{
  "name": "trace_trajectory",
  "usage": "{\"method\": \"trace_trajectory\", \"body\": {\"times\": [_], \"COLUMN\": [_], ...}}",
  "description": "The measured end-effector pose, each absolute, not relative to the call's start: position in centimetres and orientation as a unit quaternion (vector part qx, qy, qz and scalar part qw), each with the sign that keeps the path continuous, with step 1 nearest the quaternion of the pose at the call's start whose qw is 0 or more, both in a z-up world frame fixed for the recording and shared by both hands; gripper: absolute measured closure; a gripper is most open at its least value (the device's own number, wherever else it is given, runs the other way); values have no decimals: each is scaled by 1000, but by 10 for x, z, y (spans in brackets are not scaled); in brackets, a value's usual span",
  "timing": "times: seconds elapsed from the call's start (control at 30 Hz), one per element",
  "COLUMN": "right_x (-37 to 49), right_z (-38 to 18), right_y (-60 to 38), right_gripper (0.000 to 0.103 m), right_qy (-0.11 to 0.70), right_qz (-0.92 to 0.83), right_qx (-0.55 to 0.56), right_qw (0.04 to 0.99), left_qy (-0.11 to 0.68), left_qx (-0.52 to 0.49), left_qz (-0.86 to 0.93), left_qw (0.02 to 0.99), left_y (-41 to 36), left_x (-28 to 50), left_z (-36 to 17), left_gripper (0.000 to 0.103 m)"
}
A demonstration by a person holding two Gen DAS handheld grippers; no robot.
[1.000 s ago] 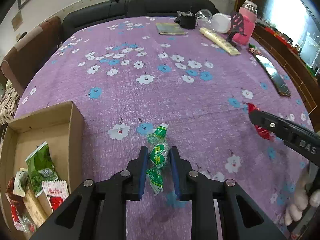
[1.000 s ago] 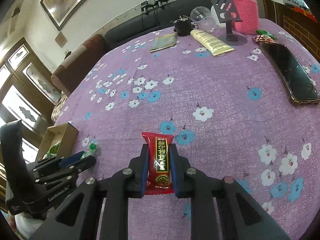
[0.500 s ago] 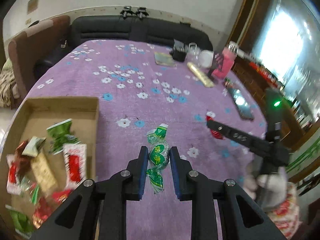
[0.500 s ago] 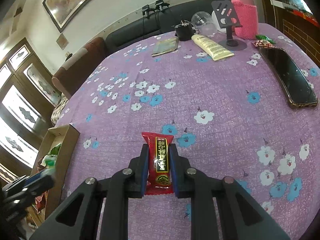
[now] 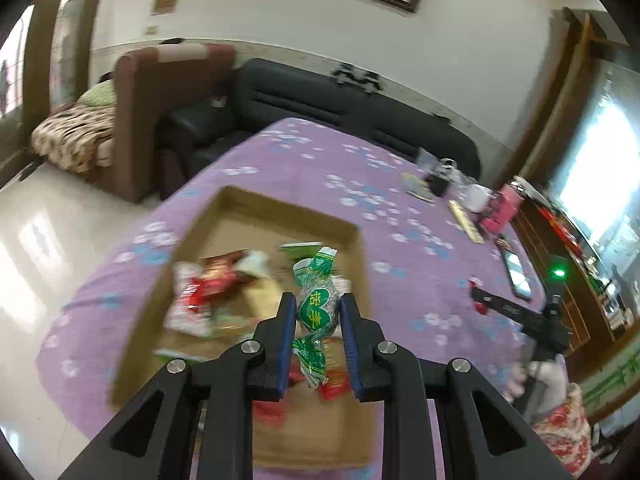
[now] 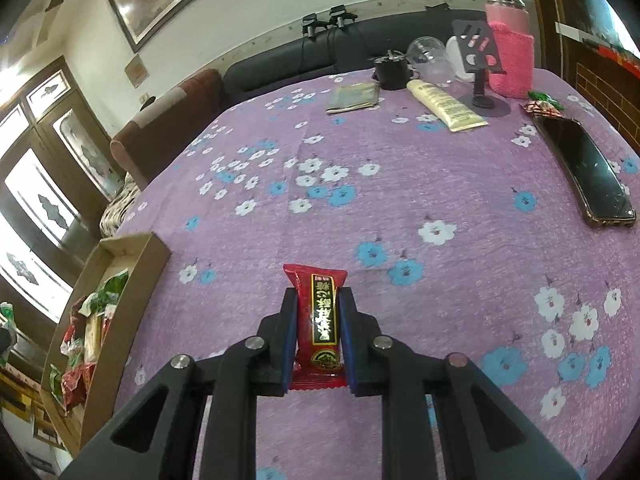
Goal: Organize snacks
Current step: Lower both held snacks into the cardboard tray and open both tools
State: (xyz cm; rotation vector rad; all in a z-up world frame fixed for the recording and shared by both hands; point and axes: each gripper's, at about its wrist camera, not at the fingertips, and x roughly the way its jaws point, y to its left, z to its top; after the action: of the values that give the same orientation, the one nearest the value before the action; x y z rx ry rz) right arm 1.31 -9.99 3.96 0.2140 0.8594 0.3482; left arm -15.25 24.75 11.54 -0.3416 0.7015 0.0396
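Two snacks are in hand at once, one per gripper, and the coming move turns on which of them is over the box. Nearest in the left wrist view, the left gripper (image 5: 318,314) has its jaws narrowed onto a green candy (image 5: 316,312) with twisted ends, its long axis running along the fingers and away from the camera. Directly beyond and below it lies the open cardboard box (image 5: 248,204), so the candy hangs above the box's interior, toward its right wall, over a heap of red, white and green wrappers that are too blurred to tell apart. A release from here would probably land it inside.

Nearest in the right wrist view, the right gripper (image 6: 318,318) is clamped on a red snack bar (image 6: 318,312), also lengthwise between the fingers, above bare purple tablecloth (image 6: 400,168) in the middle of the table. The box (image 6: 136,268) sits well apart from it, at the table's left edge, so the left hand is plainly the nearer one.

The left view alone shows the candy's place over the box and, farther right, the other gripper (image 5: 516,312). The right view alone gives a sharp look at the table's far edge: a phone (image 6: 588,176), a tube (image 6: 444,106), a phone stand (image 6: 480,64), a pink-sleeved bottle (image 6: 510,56) and a couple of loose snacks (image 6: 542,104) waiting near the far right edge.
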Motion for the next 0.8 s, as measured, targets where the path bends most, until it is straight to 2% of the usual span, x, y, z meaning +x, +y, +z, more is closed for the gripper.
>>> {"method": "trace_trajectory", "body": {"times": [0.43, 0.8], "right_x": [-32, -43], "right_z": [88, 86], "right_y": [2, 111], "right_gripper": [84, 84], "right_qy": [407, 434], "right_qz": [275, 337], "right_qx": [72, 15], "right_qw": [868, 835], "left_qy": [354, 375], "left_qx": [-201, -186], "left_qz": [40, 37], "left_qw": [912, 907], "left_y": [287, 284], "left_x": [-169, -160], "left_z": [76, 58], "left_gripper": [80, 80]}}
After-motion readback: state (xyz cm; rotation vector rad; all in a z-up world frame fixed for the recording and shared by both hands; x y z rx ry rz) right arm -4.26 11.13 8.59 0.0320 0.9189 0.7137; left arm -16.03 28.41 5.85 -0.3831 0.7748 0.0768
